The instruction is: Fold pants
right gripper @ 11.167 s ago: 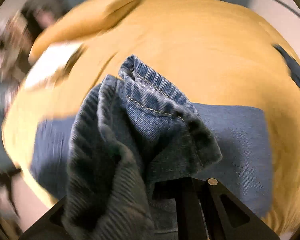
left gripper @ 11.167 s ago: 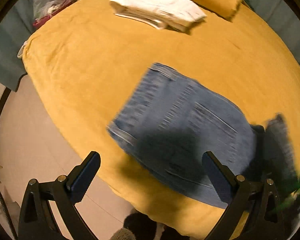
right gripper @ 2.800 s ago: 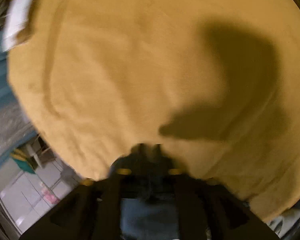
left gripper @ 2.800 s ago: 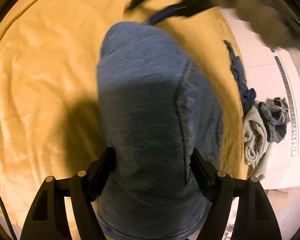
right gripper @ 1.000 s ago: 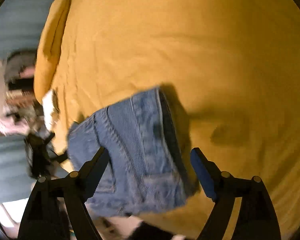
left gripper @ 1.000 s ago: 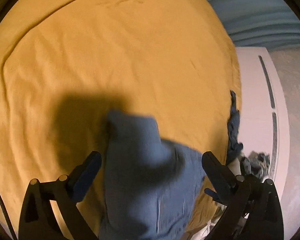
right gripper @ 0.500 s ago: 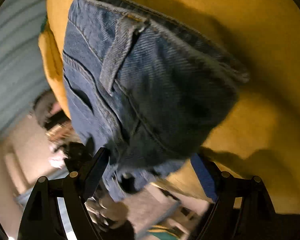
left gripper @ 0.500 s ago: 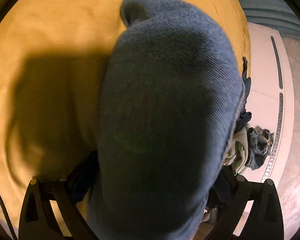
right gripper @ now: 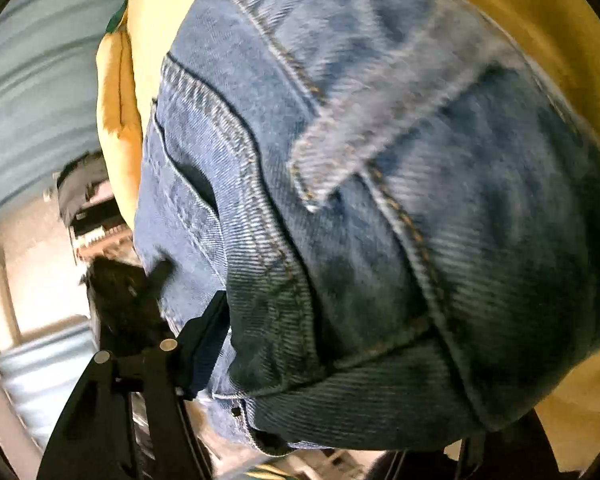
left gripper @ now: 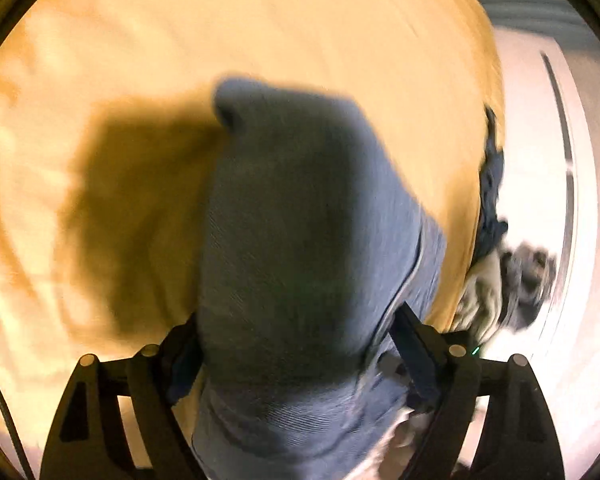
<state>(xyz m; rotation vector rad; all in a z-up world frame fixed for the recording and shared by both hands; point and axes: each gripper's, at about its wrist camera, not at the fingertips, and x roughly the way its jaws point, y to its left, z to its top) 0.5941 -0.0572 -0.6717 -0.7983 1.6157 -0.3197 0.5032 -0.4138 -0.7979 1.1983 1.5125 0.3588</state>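
Folded blue jeans [left gripper: 300, 248] are lifted above the yellow bed cover [left gripper: 260, 32]. In the left wrist view my left gripper [left gripper: 296, 352] is shut on the thick folded bundle, one finger on each side. In the right wrist view the jeans [right gripper: 380, 200] fill most of the frame, showing waistband, belt loop and pocket seams. My right gripper [right gripper: 340, 368] holds the bundle's waistband end; only its left finger [right gripper: 204, 352] shows, the right finger is hidden behind denim.
A pile of other clothes [left gripper: 508, 280] lies on the white floor beside the bed's right edge. A yellow pillow [right gripper: 116, 92] and teal curtain [right gripper: 40, 64] show at the left of the right wrist view.
Both grippers have closed in on the folded jeans. In the left wrist view the bundle looks smaller and lower in frame than half a second ago; in the right wrist view it fills more of the frame.
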